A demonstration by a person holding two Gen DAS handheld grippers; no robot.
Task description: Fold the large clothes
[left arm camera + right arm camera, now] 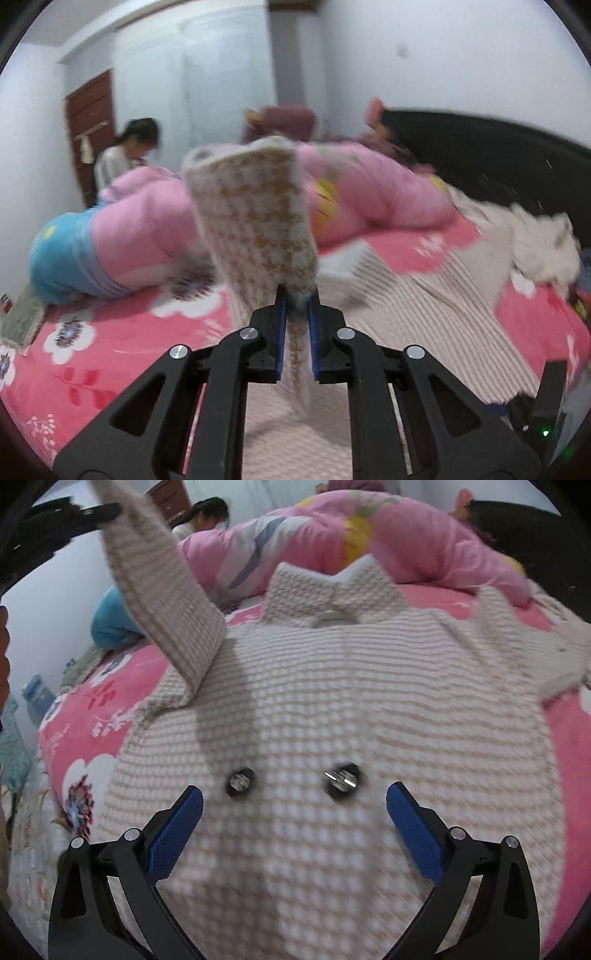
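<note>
Because the left wrist view looks straight along the fingers, we see the left gripper (pixel 295 295) clamped on a sleeve (pixel 255 214) of the houndstooth jacket (pixel 424 295), its blue pads (pixel 281 325) pinching the cuff end. That sleeve rises toward 12 o'clock, while the body of the garment lies toward 3 o'clock on the pink floral bedspread (pixel 92 362). A pink quilt (pixel 369 184) is heaped behind it.

From the right wrist view, we find the right gripper (pixel 295 805) with its fingers wide apart, holding nothing, above the jacket's chest, where two dark buttons (pixel 240 781) sit. The collar (pixel 332 587) lies at 12 o'clock and the lifted sleeve hangs from 11 o'clock.

We judge the knit thick, soft and fairly heavy; it should drape and sag rather than slip. Hems, cuffs and shoulder seams look like the best holds, well clear of the buttons.
</note>
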